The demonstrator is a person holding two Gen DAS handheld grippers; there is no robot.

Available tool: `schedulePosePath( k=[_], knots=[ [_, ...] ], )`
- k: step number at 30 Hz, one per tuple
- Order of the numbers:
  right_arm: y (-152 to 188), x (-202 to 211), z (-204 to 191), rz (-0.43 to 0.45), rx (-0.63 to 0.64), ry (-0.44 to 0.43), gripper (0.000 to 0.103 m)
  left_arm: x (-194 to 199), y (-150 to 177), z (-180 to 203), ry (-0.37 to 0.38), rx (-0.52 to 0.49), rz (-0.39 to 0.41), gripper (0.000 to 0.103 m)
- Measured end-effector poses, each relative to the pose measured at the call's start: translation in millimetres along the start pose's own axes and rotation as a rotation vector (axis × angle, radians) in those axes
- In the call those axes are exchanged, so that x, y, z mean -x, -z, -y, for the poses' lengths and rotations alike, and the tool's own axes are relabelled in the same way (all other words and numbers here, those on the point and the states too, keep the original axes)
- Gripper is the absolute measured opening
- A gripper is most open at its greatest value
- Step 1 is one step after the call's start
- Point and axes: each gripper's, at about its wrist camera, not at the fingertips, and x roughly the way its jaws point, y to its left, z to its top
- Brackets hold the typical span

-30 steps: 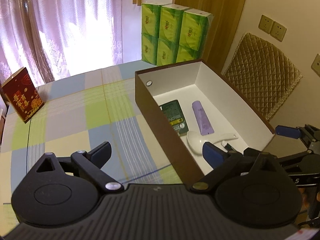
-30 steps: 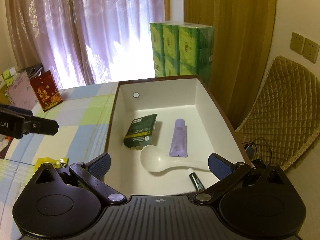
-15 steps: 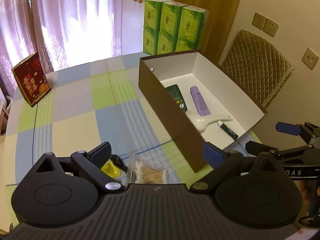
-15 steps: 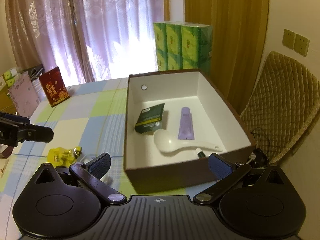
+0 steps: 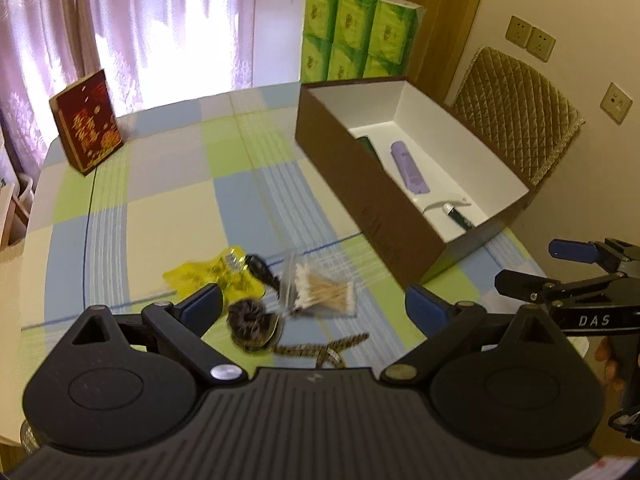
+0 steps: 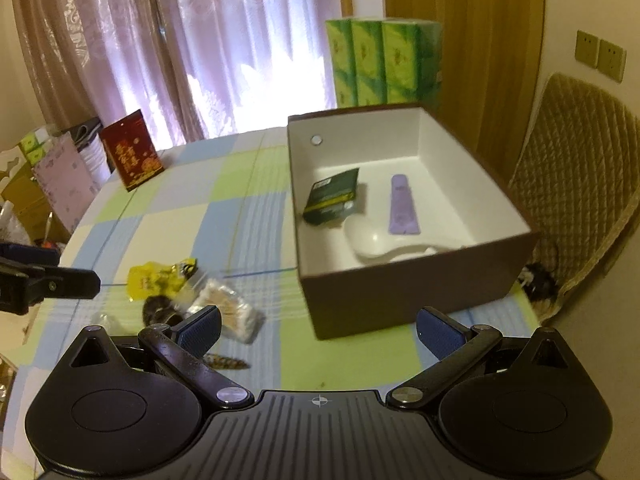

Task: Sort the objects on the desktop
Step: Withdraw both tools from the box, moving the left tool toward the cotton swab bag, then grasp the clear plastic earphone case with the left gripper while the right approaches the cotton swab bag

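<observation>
I've pulled both empty, wide-open grippers, left gripper [image 5: 312, 300] and right gripper [image 6: 318, 326], back from the brown cardboard box [image 5: 384, 216] at two o'clock; the clear pack of cotton swabs [image 5: 324, 290] at twelve is next.

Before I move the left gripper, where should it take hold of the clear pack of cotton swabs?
Probably across the pack of cotton swabs at its middle, from above: it lies flat on the table, with the yellow packet crowding one end. The left gripper is open.

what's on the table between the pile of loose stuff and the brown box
Nothing. In the left wrist view, only bare checked tablecloth separates the bag of cotton swabs at the pile's edge from the brown box. The right wrist view agrees.
</observation>
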Motion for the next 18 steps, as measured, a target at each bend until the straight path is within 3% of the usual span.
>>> schedulePosePath(
  k=[8,13,18],
  knots=[
    [17,-12,-24,-0.017,0.034,-0.024,0.101,6,29,-30,-0.031,0.051,-0.022,0.096],
    [23,-29,-31,-0.079,-0.004,-0.089,0.101,7,52,-54,-0.077,0.099,-0.054,0.096],
    [27,-40,-47,-0.128,0.059,-0.106,0.101,8,72,-72,-0.109,0.148,-0.081,0.096]
  ],
)
